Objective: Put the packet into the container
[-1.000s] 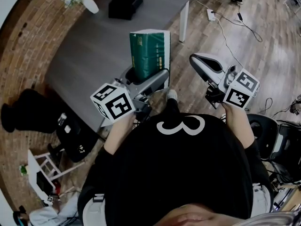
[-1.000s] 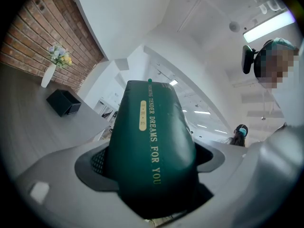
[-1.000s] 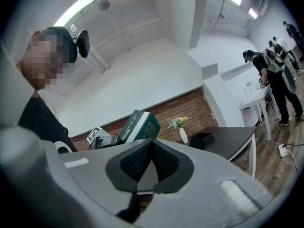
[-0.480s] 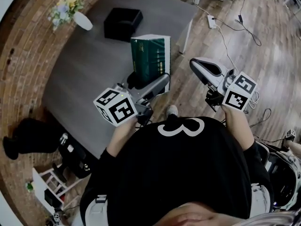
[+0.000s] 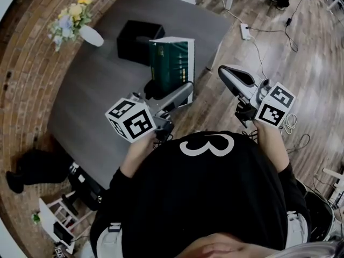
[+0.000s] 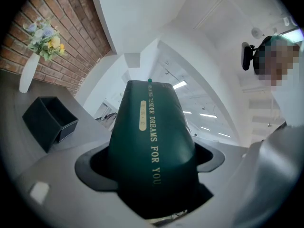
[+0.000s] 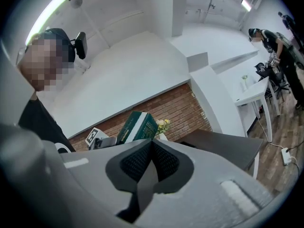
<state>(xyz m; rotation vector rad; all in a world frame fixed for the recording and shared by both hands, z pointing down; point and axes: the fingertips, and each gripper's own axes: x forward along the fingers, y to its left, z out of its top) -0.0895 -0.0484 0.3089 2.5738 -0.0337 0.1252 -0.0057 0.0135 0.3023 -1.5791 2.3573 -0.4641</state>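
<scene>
The person stands at the near edge of a dark grey table (image 5: 97,90) with a gripper in each hand. The left gripper (image 5: 165,94) has its jaws spread wide around a green packet (image 5: 171,66), one dark pad pressed against each side of it near the bottom. The packet stands upright, with a white side panel and gold lettering down its green face. It is lifted clear of the tabletop, over the corner of the table nearest the person. The container (image 5: 133,38) is a black open-topped box sitting on the table beyond the packet and a little to its left. From the left gripper's own view there is bare tabletop between the two, so the packet is not in it. Further off on the same side, close to the brick wall (image 5: 27,63), stands a white vase (image 5: 90,35) holding yellow and pale blue flowers. The right gripper (image 5: 228,74) is held out over the wooden floor (image 5: 301,58), just off the table's edge and well apart from the packet. Its jaws are pressed together with nothing between the ribbed pads. A white power strip (image 5: 245,31) lies on the floor past the table leg.
</scene>
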